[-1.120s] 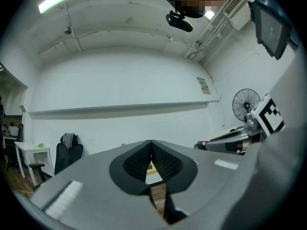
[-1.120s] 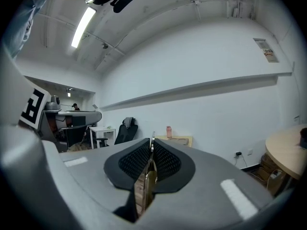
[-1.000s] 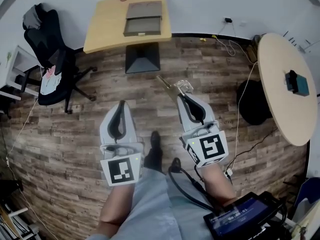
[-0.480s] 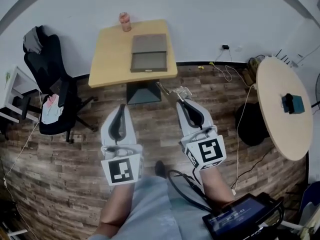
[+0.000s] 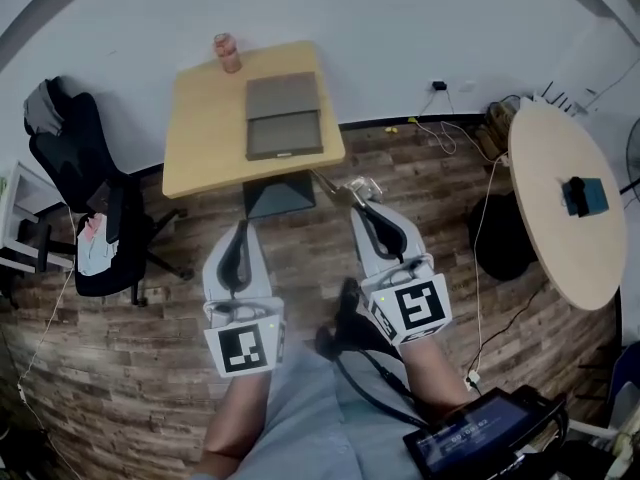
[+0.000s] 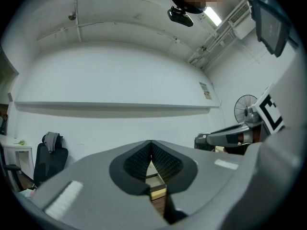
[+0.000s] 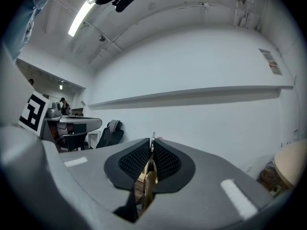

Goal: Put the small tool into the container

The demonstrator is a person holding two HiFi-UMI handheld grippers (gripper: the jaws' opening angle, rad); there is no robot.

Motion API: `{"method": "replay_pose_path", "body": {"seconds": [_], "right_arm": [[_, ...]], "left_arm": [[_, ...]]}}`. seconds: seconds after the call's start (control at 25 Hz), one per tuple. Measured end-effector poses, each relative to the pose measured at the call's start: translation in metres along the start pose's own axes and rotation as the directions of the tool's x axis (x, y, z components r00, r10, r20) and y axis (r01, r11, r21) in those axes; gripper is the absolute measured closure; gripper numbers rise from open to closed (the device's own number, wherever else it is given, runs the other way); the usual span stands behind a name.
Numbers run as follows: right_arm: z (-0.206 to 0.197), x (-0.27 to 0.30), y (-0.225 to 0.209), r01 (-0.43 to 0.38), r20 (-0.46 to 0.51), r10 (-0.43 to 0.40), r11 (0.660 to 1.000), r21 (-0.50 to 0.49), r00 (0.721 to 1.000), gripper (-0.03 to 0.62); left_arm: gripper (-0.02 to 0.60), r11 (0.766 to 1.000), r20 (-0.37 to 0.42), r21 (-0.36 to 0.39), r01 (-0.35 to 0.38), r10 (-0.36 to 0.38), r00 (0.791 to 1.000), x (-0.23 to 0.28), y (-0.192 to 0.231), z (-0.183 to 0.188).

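Note:
In the head view a grey-brown box-shaped container (image 5: 284,115) lies open on a light wooden table (image 5: 200,138) ahead of me. My right gripper (image 5: 358,198) is shut on the small tool (image 5: 335,186), a thin brass-coloured piece that pokes out past the jaws toward the table's near edge. In the right gripper view the small tool (image 7: 147,182) stands edge-on between the black pads of the right gripper (image 7: 152,146). My left gripper (image 5: 241,228) hovers above the wooden floor, short of the table. In its own view the left gripper (image 6: 151,145) is shut with nothing in it.
A pink can (image 5: 228,52) stands at the table's far left corner. A black office chair (image 5: 75,183) is on the left. On the right, a round table (image 5: 550,218) carries a dark teal object (image 5: 582,195). Cables (image 5: 450,133) lie along the wall; a screen (image 5: 480,433) sits bottom right.
Both grippers have moved forward toward the wooden table, which now lies closer to their tips. The right gripper still holds the tool.

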State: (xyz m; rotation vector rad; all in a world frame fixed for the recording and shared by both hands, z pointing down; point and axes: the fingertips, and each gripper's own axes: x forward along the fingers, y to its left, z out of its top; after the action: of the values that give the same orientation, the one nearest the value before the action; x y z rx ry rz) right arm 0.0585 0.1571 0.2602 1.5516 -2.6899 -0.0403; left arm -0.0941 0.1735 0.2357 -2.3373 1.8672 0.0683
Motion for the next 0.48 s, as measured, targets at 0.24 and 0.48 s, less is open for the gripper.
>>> {"method": "replay_pose_path", "body": {"seconds": [0.24,0.48], "right_arm": [[-0.030,0.058,-0.046,0.010,-0.045,-0.008,0.999,0.045,0.999,0.568],[-0.050,0.122,-0.091,-0.012,-0.077,0.018,0.997,0.080,0.997,0.568]], "left_arm": [[0.572,1.000,-0.063,0.019,0.017,-0.015,0.998,0.073,0.004,-0.035],[0.572,0.999,-0.105,0.038,0.002,0.002,0.995,0.149,0.012,-0.057]]}}
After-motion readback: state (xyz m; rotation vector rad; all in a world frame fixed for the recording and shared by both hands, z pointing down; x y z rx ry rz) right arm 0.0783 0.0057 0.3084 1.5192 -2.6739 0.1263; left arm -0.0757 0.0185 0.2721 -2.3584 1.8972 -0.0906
